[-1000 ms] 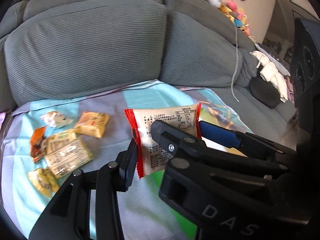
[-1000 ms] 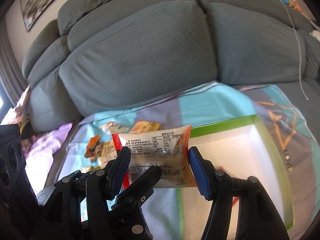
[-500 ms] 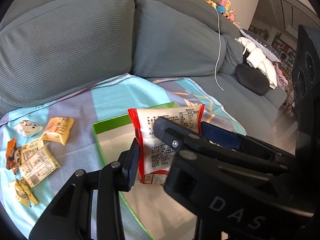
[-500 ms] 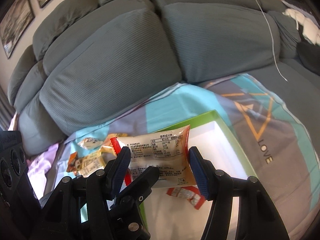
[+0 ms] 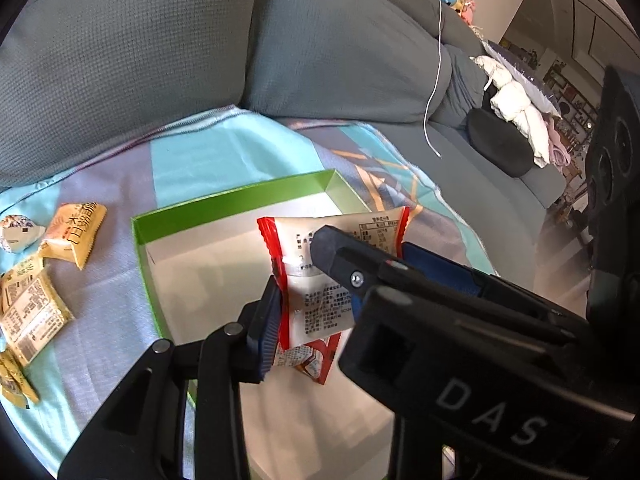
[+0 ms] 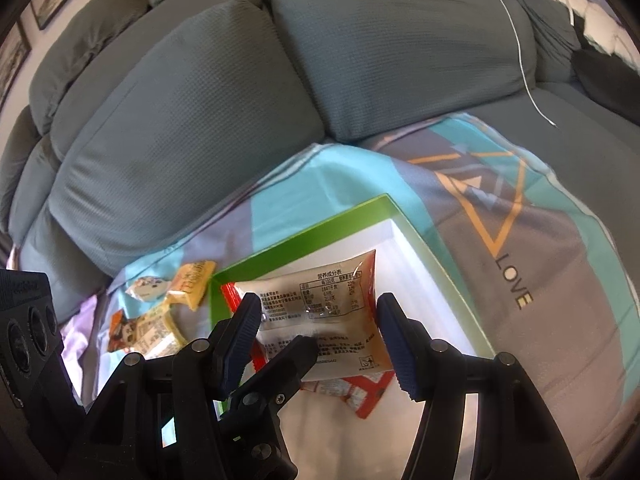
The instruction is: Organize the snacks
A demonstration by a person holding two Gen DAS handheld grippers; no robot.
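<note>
- Two grippers now hang over the green-rimmed box (image 5: 224,200), whereas a second ago we held them over bare cloth with the box only at the edge of the right wrist view; the grey sofa (image 5: 120,60) backrest has slid up and away, so we look down more steeply
- On the patterned cloth (image 6: 520,240) the loose snack packets (image 5: 36,312) have drifted to the far left of the left wrist view
- One red-edged snack packet (image 6: 320,300) is still carried between us, now above the box's white floor, where a smaller red packet (image 6: 364,392) has come into sight beneath it
- Our right gripper (image 6: 320,332) tilts downward, its blue pads pressing the packet's two short ends
- Our left gripper (image 5: 352,292) tilts down likewise, clamped across the packet's red edge, one pad under it and the other finger over its printed face
</note>
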